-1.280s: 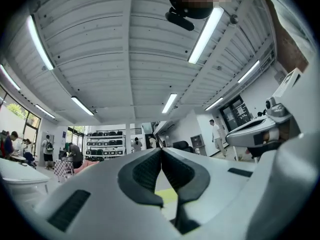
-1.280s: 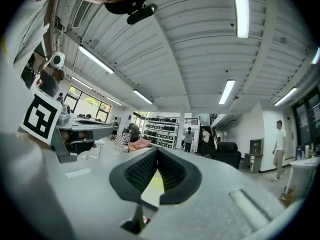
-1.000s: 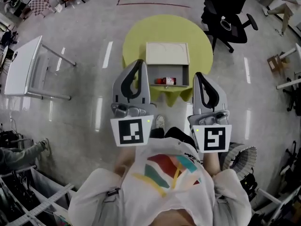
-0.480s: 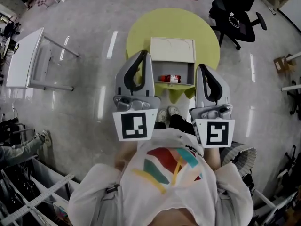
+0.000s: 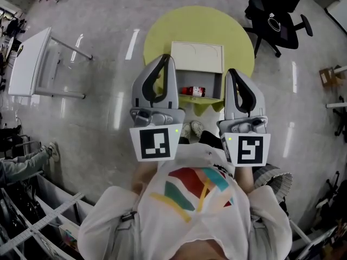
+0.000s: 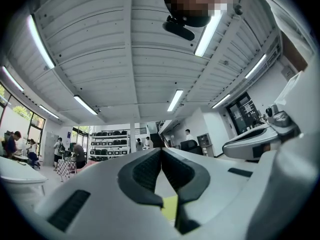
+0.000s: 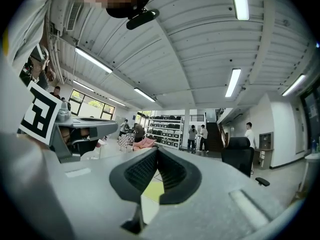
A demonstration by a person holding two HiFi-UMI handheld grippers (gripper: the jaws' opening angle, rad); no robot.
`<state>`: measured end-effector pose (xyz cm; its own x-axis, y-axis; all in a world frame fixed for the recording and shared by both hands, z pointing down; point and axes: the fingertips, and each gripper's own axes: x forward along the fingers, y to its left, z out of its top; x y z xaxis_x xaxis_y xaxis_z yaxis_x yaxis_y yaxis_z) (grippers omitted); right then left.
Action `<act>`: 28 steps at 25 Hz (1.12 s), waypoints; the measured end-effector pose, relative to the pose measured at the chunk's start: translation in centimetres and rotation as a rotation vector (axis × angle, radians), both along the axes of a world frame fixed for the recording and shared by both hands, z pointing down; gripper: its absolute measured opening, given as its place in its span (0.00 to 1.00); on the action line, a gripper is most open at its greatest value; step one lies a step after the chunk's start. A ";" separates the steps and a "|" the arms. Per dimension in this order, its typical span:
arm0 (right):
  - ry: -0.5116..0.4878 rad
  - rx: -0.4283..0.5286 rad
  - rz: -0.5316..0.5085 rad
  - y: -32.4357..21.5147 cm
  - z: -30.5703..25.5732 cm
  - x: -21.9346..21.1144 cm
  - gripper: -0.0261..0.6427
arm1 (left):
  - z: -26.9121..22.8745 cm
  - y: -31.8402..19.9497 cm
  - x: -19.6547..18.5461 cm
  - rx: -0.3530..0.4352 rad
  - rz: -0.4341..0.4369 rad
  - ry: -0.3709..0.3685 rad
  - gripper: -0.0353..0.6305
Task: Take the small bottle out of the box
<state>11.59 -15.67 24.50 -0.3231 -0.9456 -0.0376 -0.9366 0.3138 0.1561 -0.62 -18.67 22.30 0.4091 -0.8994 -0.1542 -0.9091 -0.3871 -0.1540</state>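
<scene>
Round yellow desk point(image 5: 162, 34) on grey floor; office chair point(image 5: 274, 20) beyond its right edge. On desk: pale box point(image 5: 197, 57), open side facing the person. Left gripper point(image 5: 166, 59) and right gripper point(image 5: 230, 72) held side by side, roughly level, one on either side of box in head view. Jaws of both closed tip to tip, nothing between. Small bottle point(image 5: 191, 91), red label, lying on its side inside box at the open front, apart from both grippers.
</scene>
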 end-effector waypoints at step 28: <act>0.224 -0.247 -0.451 -4.1 8.6 -4.0 0.14 | 3.3 -2.6 -0.3 -0.049 -0.090 -0.015 0.08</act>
